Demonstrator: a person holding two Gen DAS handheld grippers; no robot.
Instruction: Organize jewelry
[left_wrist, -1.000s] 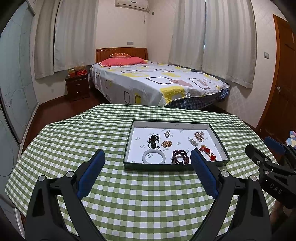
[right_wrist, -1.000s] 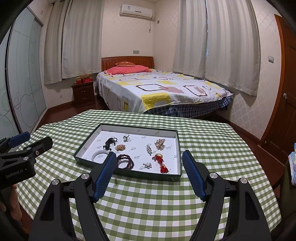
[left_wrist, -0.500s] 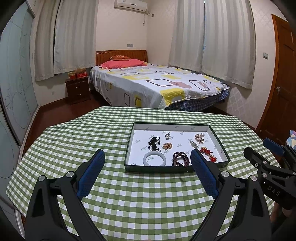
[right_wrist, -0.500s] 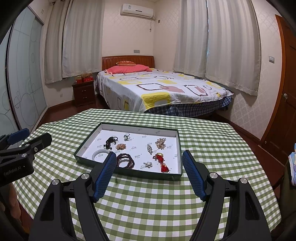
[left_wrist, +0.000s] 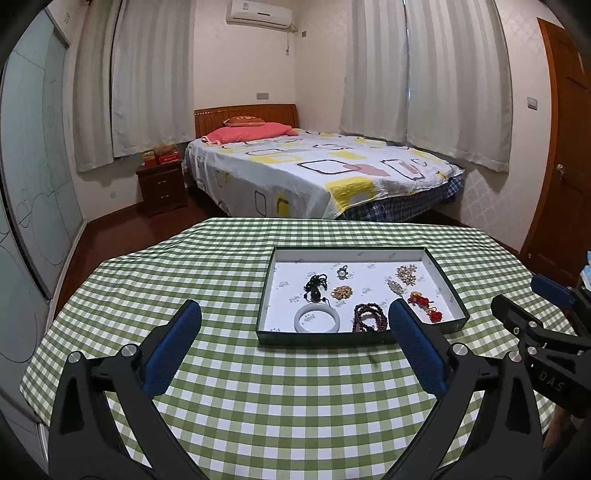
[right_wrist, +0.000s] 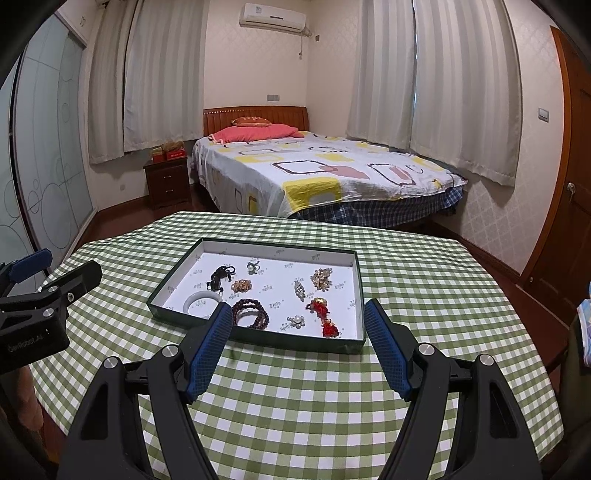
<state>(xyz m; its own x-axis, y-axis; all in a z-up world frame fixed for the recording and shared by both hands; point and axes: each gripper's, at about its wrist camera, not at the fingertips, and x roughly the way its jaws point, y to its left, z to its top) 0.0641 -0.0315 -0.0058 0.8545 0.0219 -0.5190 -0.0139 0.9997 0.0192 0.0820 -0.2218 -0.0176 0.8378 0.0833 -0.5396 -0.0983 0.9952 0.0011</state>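
Both tongs, left tongs (left_wrist: 291, 325) and right tongs (right_wrist: 297, 321), are spread and empty; the left just opened wider. The white bangle (left_wrist: 317, 318) in the tray (left_wrist: 354, 338) looks hard, slippery and breakable; pinch its rim.

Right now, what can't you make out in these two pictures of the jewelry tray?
- Left wrist view: the left gripper finger covers part of the dark bead bracelet; the pearl brooch is hidden.
- Right wrist view: the right gripper finger cuts off the white bangle.
- Both views: print on the tray lining is too small to read.
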